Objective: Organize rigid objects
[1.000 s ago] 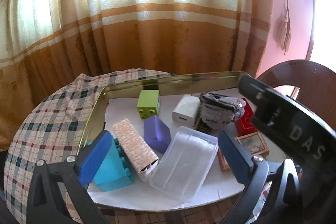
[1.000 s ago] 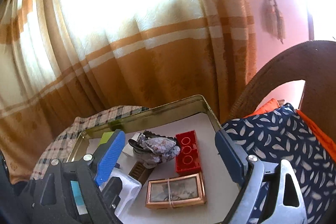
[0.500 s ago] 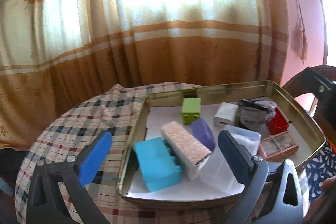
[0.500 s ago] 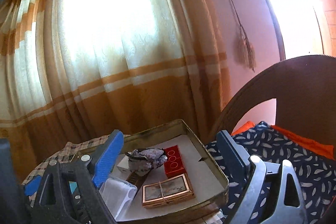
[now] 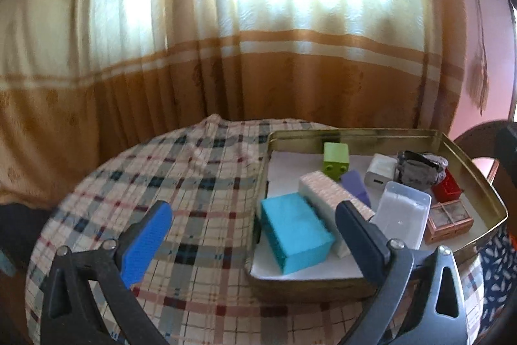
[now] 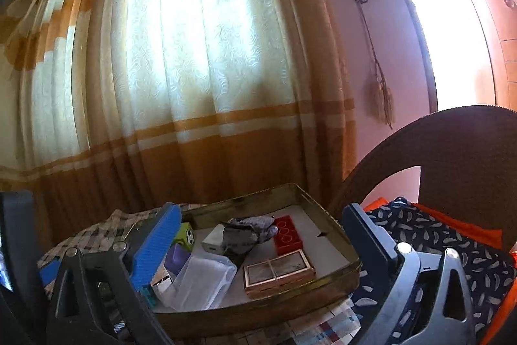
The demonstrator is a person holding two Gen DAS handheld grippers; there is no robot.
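Our left gripper (image 5: 252,227) is wide apart and empty; our right gripper (image 6: 261,235) is opening, empty too. The hard turquoise plastic block (image 5: 295,236) sits in the gold metal tray (image 5: 355,134). It looks light and stiff, so we'd pinch its long sides.

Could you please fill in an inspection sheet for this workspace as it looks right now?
Surface: round table under a plaid cloth.
Job's things: metal tray holding a turquoise block, patterned box, green brick, purple block, white charger, clear plastic case, grey stone, red brick and copper-framed box.
Clutter: nothing seen.
Grippers: left gripper open, empty; right gripper opening, nothing between its jaws.
Cables: nothing seen.
Surroundings: curtain, chair, patterned cushion.
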